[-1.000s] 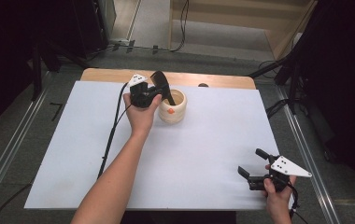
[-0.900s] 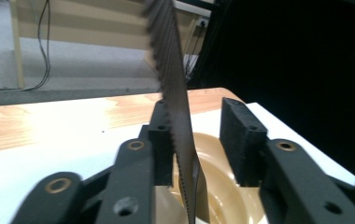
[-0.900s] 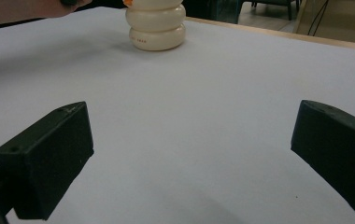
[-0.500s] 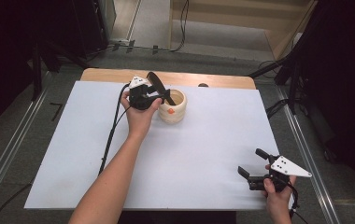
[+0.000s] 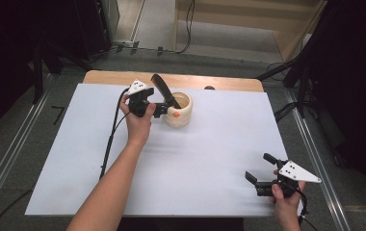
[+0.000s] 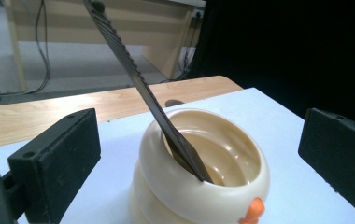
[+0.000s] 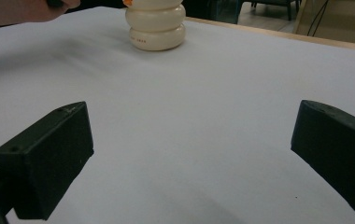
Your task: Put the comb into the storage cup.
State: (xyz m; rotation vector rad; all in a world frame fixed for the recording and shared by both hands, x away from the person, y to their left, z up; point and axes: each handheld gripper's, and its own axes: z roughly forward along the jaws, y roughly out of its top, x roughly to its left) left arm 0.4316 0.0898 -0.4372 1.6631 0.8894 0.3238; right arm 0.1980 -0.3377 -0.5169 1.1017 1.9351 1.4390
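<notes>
Left gripper [image 5: 164, 109] jaws just opened, releasing spatula [image 5: 163, 90]; spatula leans in pot [image 5: 178, 109].

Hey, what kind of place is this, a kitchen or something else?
Probably a lab or recording workspace, not a kitchen. A white sheet covers a wooden table fenced by metal rails, cables run over the bare floor, and a person works a cream pot with handheld grippers.

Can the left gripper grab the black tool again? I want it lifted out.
Probably yes: the left gripper is open beside the pot, and the tool's slanting handle sticks up unobstructed.
</notes>
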